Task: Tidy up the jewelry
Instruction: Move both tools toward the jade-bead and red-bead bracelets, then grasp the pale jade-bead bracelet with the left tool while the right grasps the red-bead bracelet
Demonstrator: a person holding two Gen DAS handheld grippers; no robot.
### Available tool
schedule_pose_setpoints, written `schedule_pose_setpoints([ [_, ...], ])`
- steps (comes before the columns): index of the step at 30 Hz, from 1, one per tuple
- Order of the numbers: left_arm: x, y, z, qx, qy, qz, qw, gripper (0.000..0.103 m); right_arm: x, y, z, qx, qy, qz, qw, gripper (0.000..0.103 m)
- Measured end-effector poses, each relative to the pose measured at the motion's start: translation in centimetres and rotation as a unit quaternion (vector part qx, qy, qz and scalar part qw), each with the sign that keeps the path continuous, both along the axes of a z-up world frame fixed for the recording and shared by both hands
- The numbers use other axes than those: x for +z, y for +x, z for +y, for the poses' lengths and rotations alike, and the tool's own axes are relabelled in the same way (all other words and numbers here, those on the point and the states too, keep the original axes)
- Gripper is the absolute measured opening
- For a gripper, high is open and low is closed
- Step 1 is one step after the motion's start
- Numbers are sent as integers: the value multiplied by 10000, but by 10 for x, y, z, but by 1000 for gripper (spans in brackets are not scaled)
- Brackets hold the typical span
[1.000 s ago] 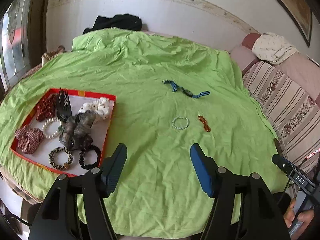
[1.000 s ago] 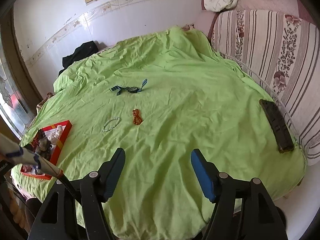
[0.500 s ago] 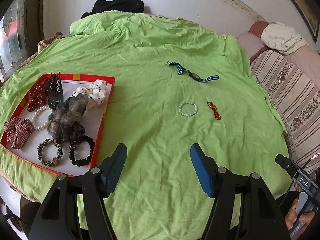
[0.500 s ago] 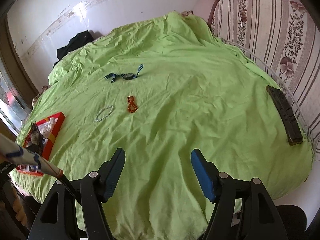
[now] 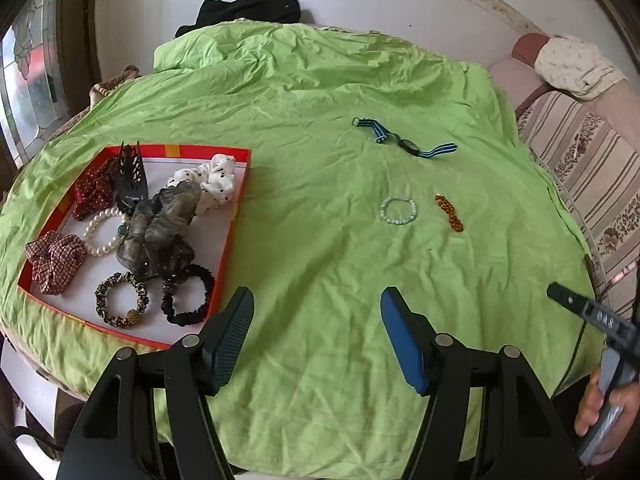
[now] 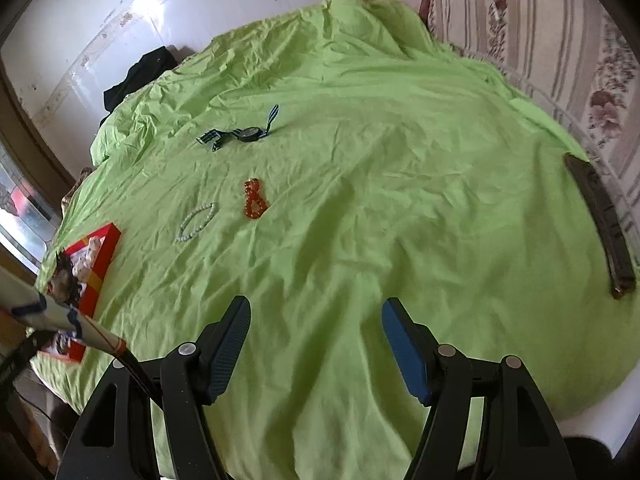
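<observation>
Both the left gripper (image 5: 316, 332) and the right gripper (image 6: 316, 340) are held spread and empty above the green sheet (image 5: 320, 240). Beyond them lie a pale bead bracelet (image 5: 398, 209), an amber bracelet (image 5: 449, 213) and what seems a watch (image 5: 408, 145); the red tray (image 5: 224, 256) sits left.

Bare green sheet (image 5: 320, 264) — tray (image 5: 236, 216) leftward
</observation>
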State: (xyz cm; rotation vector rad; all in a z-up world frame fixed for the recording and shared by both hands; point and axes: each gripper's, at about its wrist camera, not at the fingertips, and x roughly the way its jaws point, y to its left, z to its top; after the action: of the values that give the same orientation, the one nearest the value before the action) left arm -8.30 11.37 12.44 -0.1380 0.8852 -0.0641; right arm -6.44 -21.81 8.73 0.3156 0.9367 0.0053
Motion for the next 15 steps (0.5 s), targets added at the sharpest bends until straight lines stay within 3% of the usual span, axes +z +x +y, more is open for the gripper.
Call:
schedule_pose_setpoints([
  [8, 15, 42, -8, -132, 5, 222, 9997, 65, 29, 95, 3, 148, 463, -343, 9982, 73],
  [13, 7, 72, -28, -264, 123, 333, 9990, 65, 5, 140, 17, 478, 767, -405, 9951, 71],
  [15, -2, 81, -34, -307, 110, 425, 9986, 65, -12, 146, 19, 646, 866, -208, 9939, 58],
])
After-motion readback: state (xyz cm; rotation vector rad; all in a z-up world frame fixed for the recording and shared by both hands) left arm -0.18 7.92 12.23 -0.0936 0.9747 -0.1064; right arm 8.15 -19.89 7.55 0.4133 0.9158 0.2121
